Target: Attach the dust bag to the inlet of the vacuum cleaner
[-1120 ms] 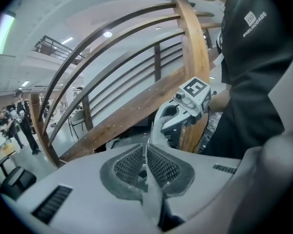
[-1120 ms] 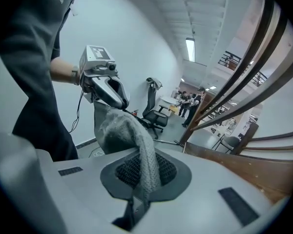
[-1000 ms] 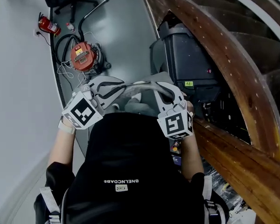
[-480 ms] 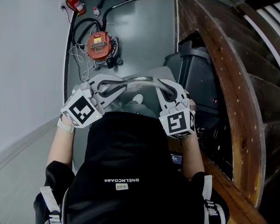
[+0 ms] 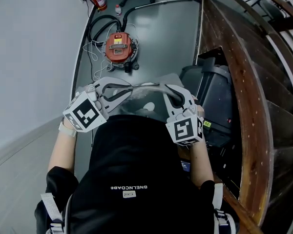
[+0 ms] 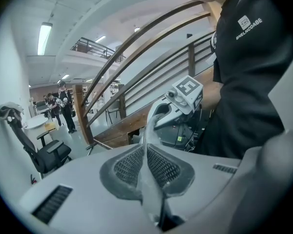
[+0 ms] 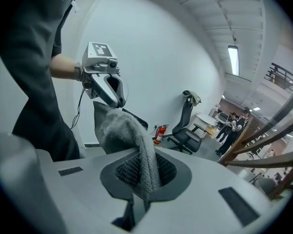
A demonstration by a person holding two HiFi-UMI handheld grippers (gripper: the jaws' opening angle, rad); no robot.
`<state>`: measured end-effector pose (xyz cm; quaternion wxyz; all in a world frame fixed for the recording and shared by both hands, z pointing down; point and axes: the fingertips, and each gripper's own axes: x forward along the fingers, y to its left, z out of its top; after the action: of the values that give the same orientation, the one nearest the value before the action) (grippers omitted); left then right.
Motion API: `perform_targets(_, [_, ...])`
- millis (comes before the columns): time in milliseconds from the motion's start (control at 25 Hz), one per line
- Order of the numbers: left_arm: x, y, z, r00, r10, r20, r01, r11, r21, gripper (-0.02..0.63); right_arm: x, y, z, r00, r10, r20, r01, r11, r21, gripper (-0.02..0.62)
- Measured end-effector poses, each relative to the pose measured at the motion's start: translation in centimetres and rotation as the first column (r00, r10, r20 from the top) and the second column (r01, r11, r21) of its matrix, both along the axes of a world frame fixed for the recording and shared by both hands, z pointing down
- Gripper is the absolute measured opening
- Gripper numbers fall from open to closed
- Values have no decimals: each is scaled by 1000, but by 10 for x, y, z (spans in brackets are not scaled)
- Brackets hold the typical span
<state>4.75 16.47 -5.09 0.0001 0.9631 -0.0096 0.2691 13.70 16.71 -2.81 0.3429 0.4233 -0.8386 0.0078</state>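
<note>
While the dust bag (image 5: 147,87) hangs spread between the two tools in front of the person's chest, the vacuum cleaner (image 5: 119,48) sits well apart from it on the grey floor (image 5: 158,38). It is at the far side of the scene, with its black hose (image 5: 94,25) looped to its left.

The left tool (image 6: 145,152) has its jaws pressed together on a thin edge of the bag, which runs away as a narrow band toward the right tool (image 7: 144,172). That one pinches a thicker fold, with the cloth draped over its ribbed pads.

The bag is grey, and the right gripper view shows a coarse, knitted-looking weave that bunches and creases freely. It is probably light and limp, with no stiffness of its own, so it should sag wherever it is not held. Two holds near the mouth, one on each side, would likely keep the opening spread for the inlet. A pale patch shows below the stretched edge in the head view, but I cannot tell whether it is the bag's collar.

The vacuum cleaner is a round orange-red drum with black fittings. Its inlet cannot be made out from here.
</note>
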Motion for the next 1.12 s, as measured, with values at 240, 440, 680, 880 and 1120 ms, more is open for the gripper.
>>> perform_targets(240, [-33, -19, 3, 998, -57, 6, 57, 998, 5, 18, -36, -19, -1, 997, -70, -14, 70, 998, 5, 34])
perform_targets(440, [-52, -30, 5, 996, -93, 3, 93, 996, 0, 18, -61, -31, -3, 992, -123, -11, 123, 992, 15, 34])
perform_targets(680, [-68, -33, 10, 992, -123, 19, 122, 992, 28, 17, -87, -40, -5, 983, -185, -9, 185, 982, 24, 34])
perform_targets(880, [-83, -35, 17, 986, -154, 66, 147, 984, 101, 17, -102, -38, 10, 966, -259, 3, 259, 964, -51, 35])
perform_targets(1120, [-109, -31, 40, 979, -172, 112, 164, 984, 74, 17, -129, -9, 8, 878, -459, 137, 476, 869, -137, 114])
